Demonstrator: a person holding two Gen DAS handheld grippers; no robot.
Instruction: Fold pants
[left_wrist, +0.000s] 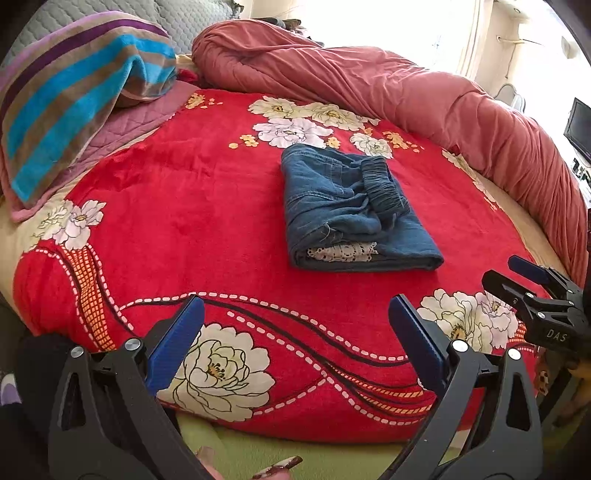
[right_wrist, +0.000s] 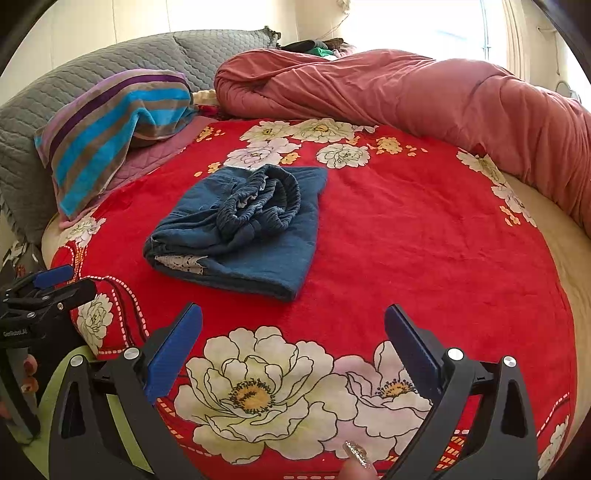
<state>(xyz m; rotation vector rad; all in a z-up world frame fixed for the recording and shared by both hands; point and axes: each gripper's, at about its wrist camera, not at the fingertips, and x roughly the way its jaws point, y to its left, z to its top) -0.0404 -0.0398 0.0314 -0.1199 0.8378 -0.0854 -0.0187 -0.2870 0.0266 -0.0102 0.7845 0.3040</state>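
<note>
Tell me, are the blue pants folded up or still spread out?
Folded. The blue pants lie as a small stacked bundle on the red flowered blanket, with the waistband bunched on top.

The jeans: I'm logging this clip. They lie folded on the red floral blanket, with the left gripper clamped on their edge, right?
Not quite. The jeans do lie folded on the red floral blanket, but the left gripper is open and apart from them, as the left wrist view shows.

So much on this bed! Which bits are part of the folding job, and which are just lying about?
Part of the job:
pants, folded on the red blanket
left gripper, open
right gripper, open

Just lying about:
striped towel
pink quilt
grey pillows
</note>
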